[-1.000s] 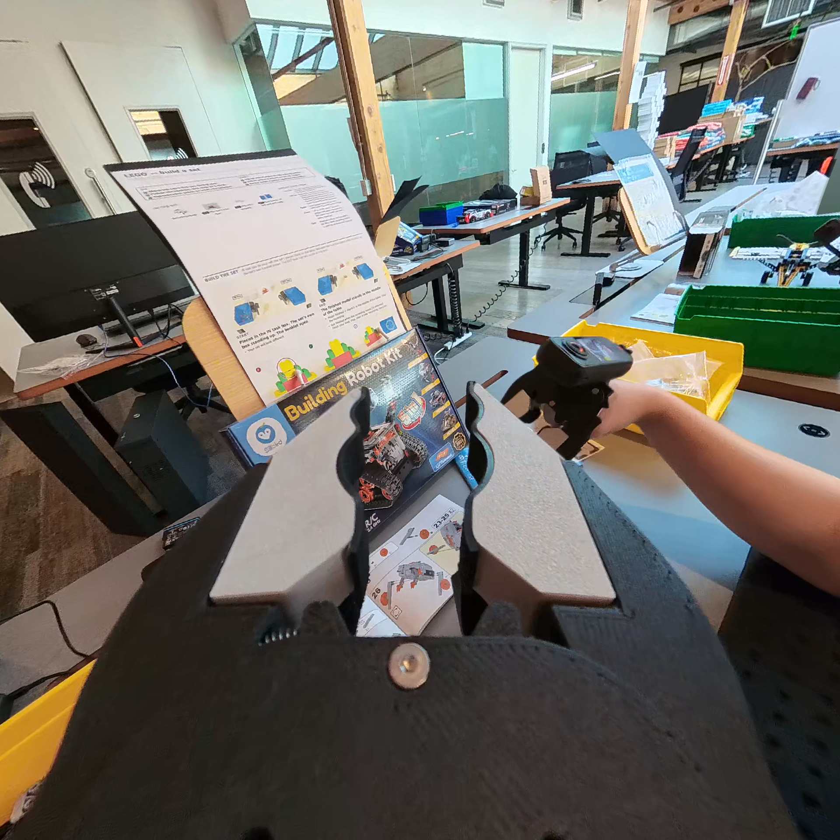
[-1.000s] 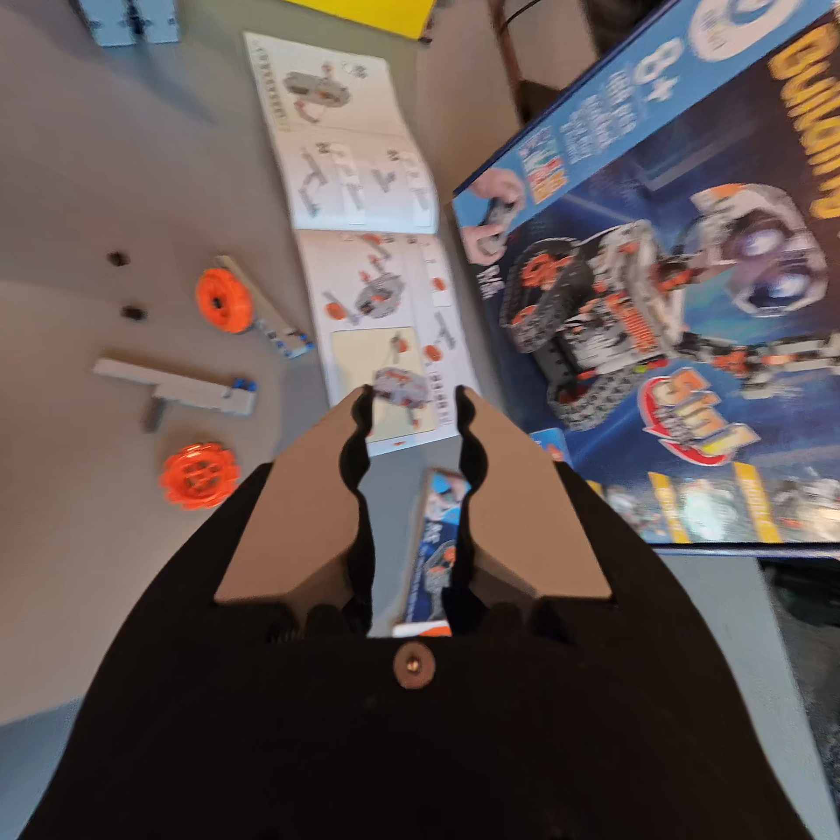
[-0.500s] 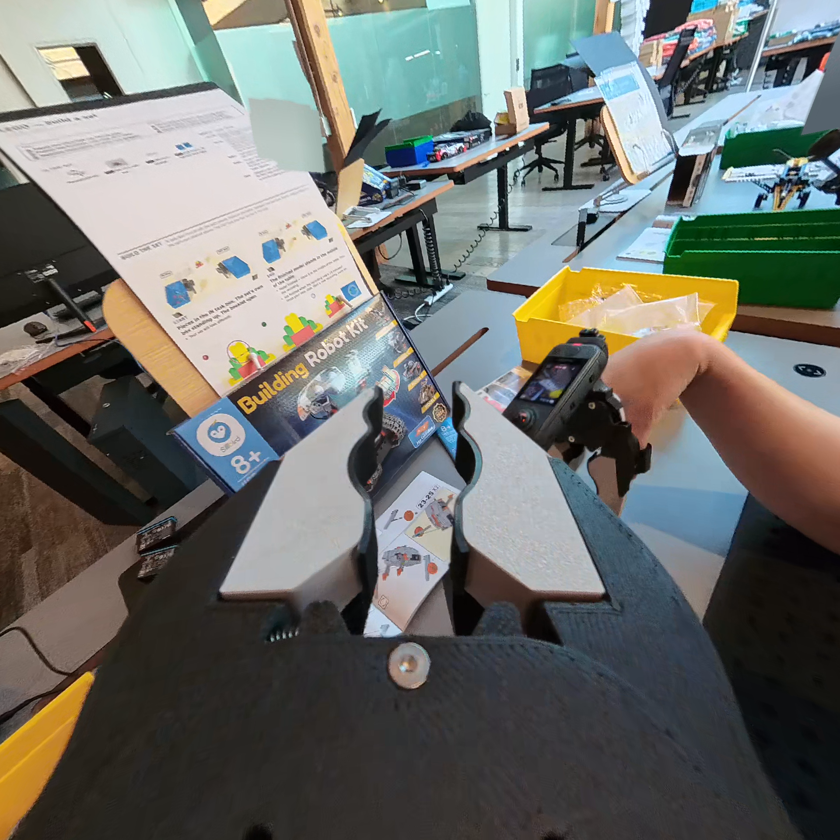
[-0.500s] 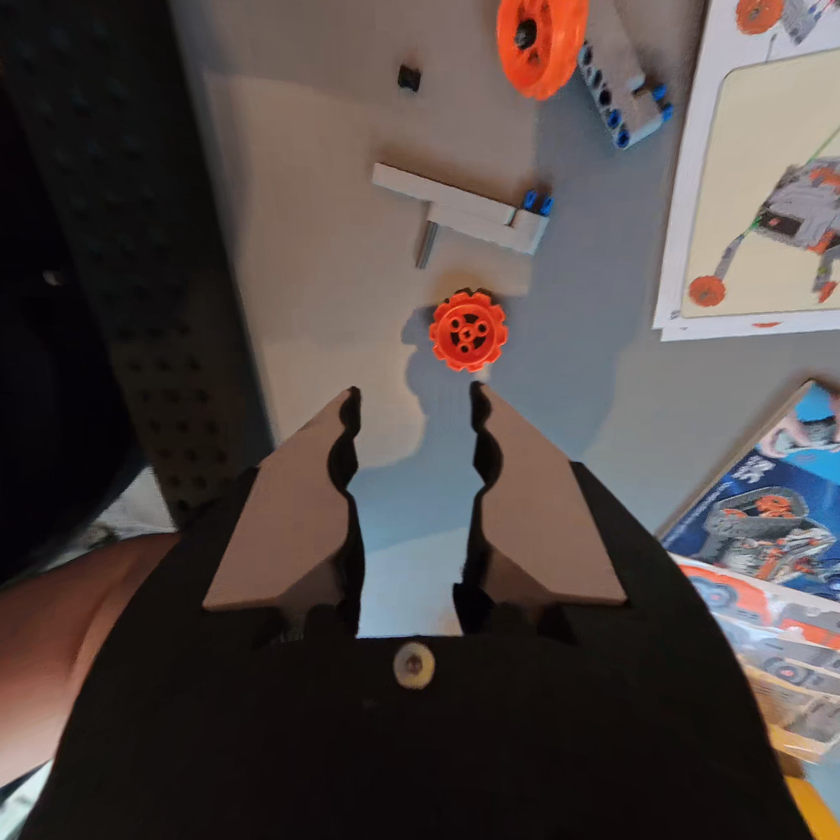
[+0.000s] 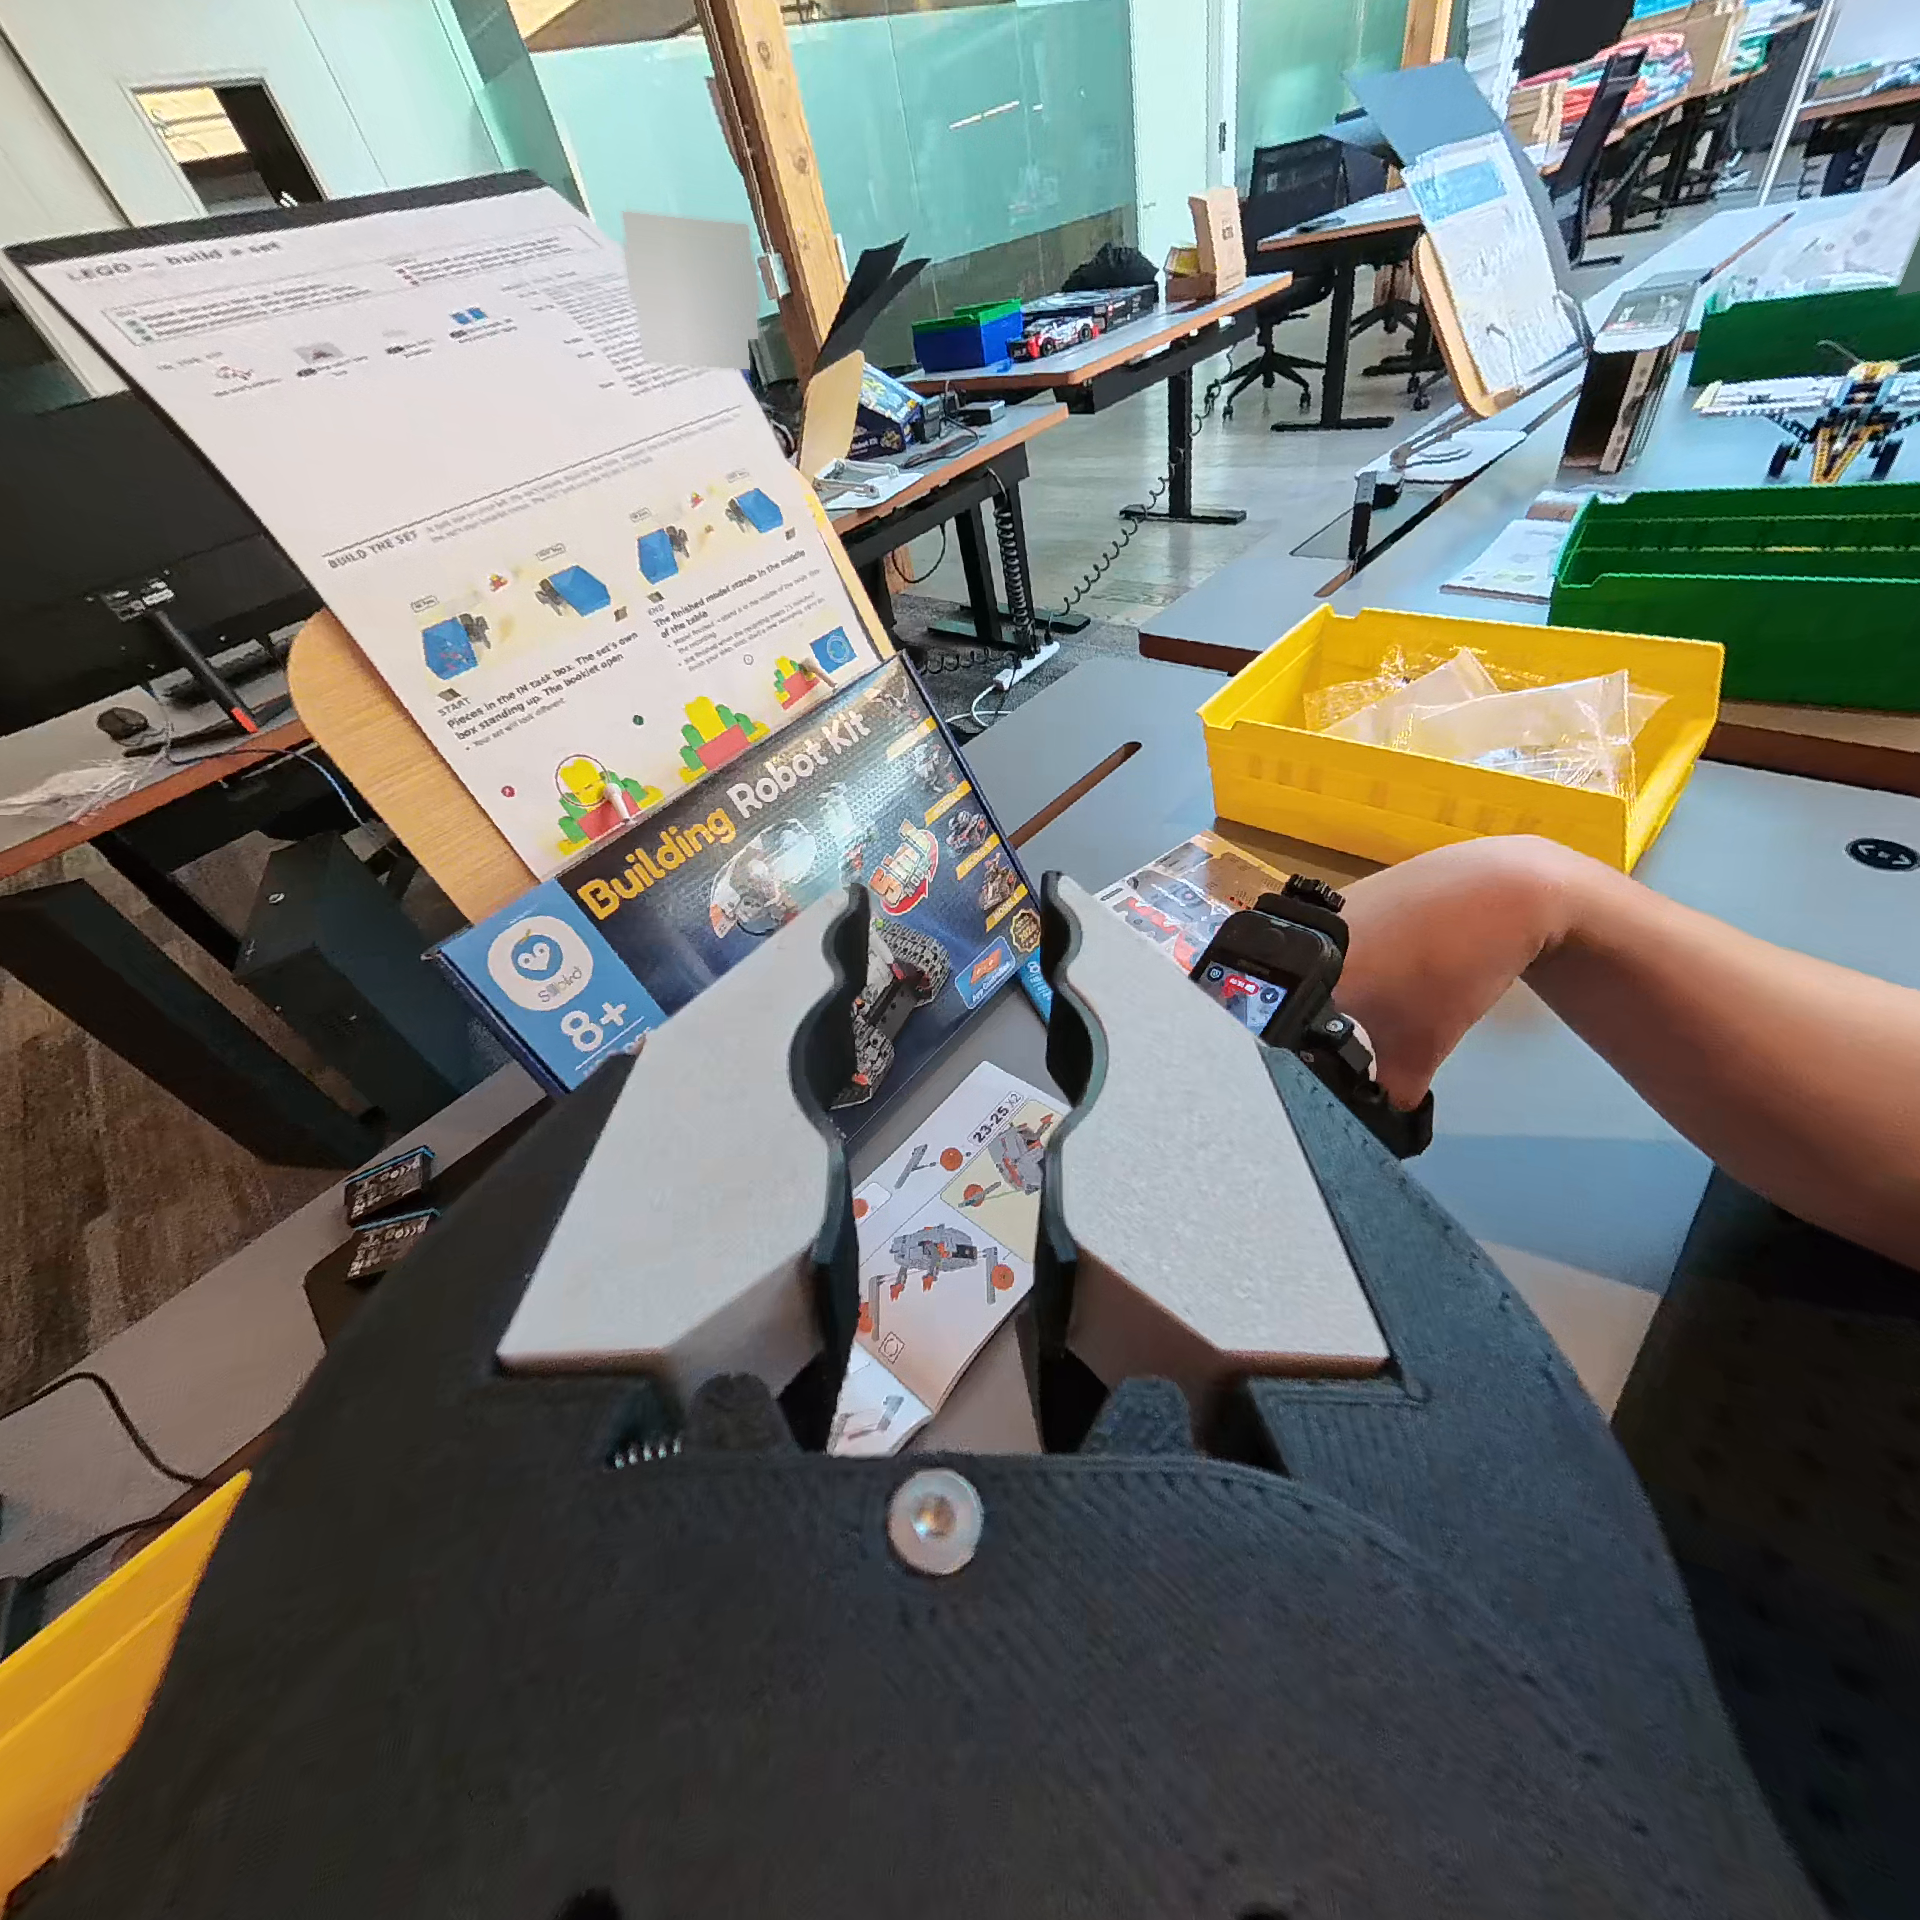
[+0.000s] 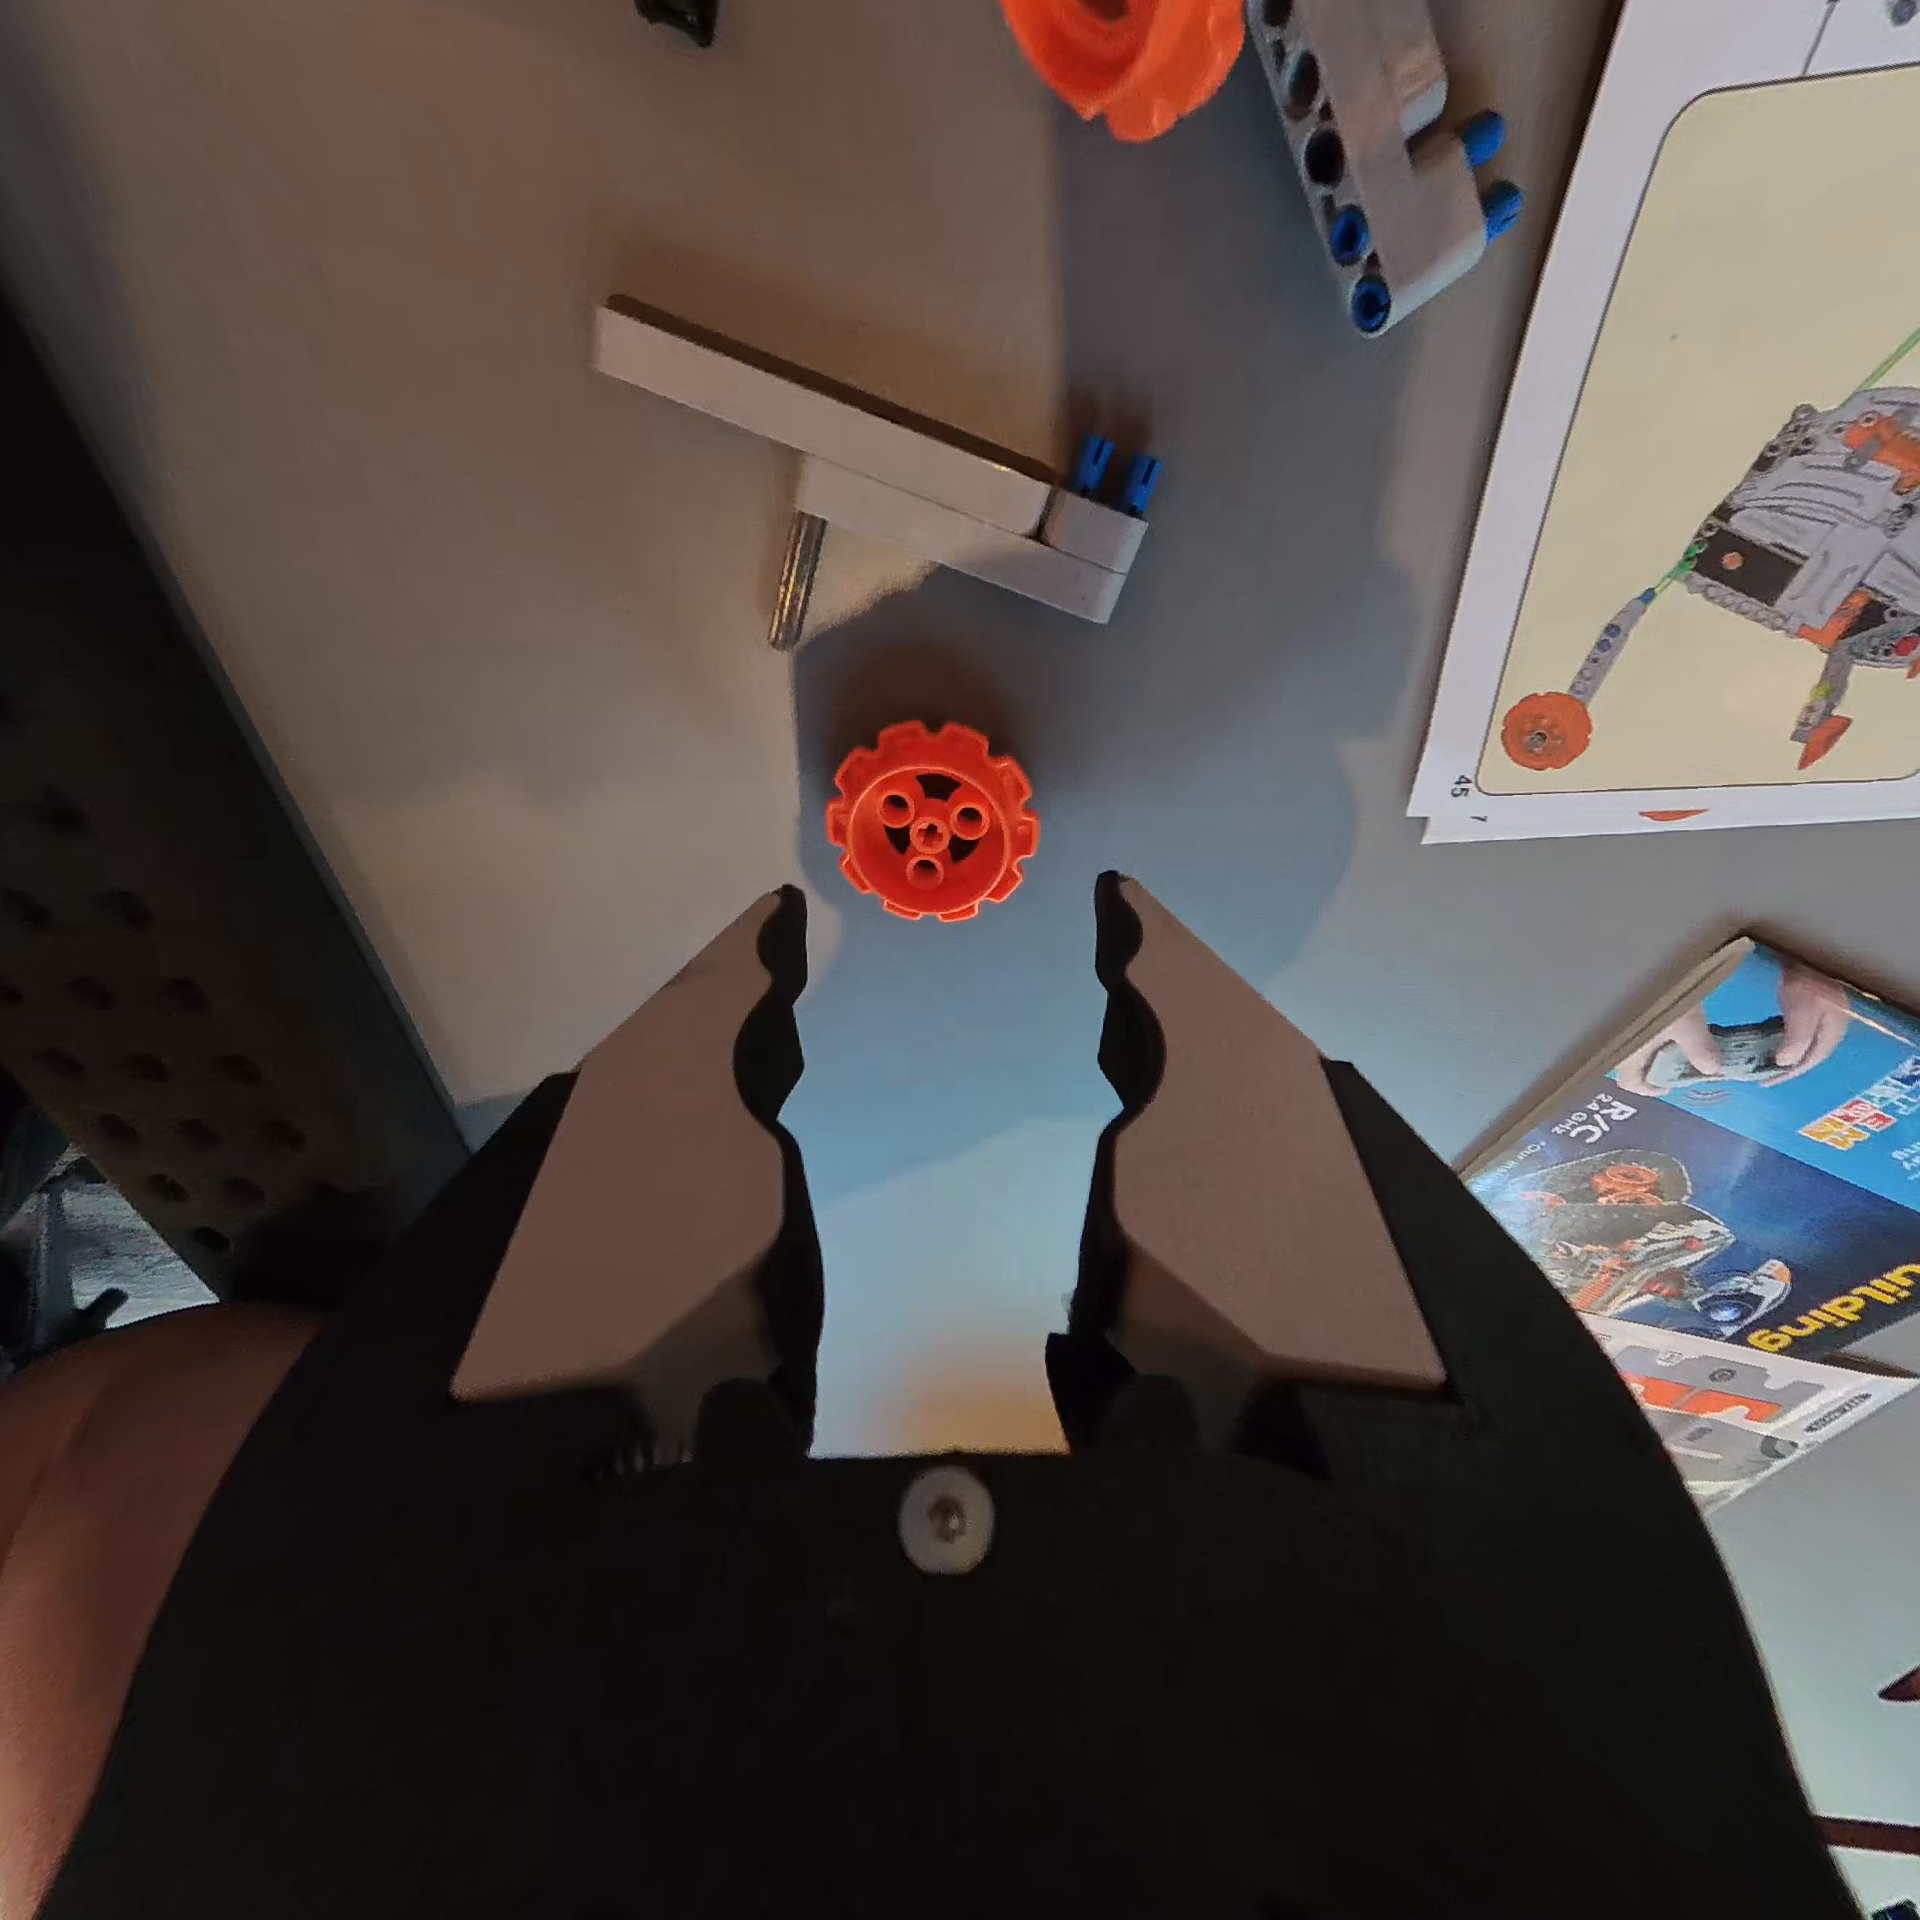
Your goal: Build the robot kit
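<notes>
Orange toothed wheel [image 6: 932, 821] lies flat on the desk [image 6: 436, 582], just beyond the empty, wide-spread right claw [image 6: 948, 896]; left claw [image 5: 948, 904] gapes empty above it.

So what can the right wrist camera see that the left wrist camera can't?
Only the right wrist view shows the open right gripper just short of an orange toothed wheel lying flat on the grey table, a grey beam piece beyond it, and a second orange wheel.

Only the left wrist view shows the open, empty left gripper, the yellow bin of plastic bags, and the propped instruction sheet.

Both show the blue kit box and the open booklet.
</notes>
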The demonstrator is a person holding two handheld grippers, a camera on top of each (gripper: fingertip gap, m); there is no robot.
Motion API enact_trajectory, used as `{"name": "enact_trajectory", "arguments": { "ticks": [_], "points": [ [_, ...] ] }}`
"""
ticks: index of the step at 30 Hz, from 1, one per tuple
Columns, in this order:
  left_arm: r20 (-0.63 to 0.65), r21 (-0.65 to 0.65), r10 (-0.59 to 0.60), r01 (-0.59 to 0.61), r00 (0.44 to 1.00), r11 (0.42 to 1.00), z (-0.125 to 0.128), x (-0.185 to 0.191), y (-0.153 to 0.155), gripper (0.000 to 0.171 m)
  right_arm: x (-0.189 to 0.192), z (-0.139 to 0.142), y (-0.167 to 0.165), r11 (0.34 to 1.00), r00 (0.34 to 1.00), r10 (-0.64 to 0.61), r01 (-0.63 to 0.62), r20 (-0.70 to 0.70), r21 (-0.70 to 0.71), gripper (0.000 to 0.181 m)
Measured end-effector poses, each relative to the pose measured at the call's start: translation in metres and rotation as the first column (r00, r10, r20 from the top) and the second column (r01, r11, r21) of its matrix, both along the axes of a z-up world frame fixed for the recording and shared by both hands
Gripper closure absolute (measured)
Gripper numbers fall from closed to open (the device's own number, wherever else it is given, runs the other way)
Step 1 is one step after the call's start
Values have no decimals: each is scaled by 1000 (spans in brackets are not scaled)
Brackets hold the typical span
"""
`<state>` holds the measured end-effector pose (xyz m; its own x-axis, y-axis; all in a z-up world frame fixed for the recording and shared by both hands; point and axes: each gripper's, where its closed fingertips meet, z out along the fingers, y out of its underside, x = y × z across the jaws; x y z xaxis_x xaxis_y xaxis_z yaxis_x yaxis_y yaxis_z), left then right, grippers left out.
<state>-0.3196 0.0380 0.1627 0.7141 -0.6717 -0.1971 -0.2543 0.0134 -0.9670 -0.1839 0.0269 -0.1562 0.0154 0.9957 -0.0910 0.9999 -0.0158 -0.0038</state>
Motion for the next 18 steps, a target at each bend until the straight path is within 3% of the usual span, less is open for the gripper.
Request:
{"name": "enact_trajectory", "arguments": {
  "ticks": [3, 8, 15, 18],
  "points": [
    [-13, -5, 21, -21, 1000, 1000, -2, -4, 1, 140, -5, 5, 2, 1000, 999, 17, -16, -49, 7, 130],
    [-15, 2, 17, -17, 1000, 1000, -1, -6, -3, 140, -39, 23, 9, 998, 957, 65, -54, -284, 44, 137],
    [-12, -5, 15, -15, 1000, 1000, -2, -15, -6, 140, -44, 12, 14, 996, 958, 82, -71, -276, 48, 138],
    [-5, -9, 27, -27, 1000, 1000, -1, -22, -6, 139, -33, 9, 17, 1000, 965, 28, -27, -261, 5, 138]
  ]
}}
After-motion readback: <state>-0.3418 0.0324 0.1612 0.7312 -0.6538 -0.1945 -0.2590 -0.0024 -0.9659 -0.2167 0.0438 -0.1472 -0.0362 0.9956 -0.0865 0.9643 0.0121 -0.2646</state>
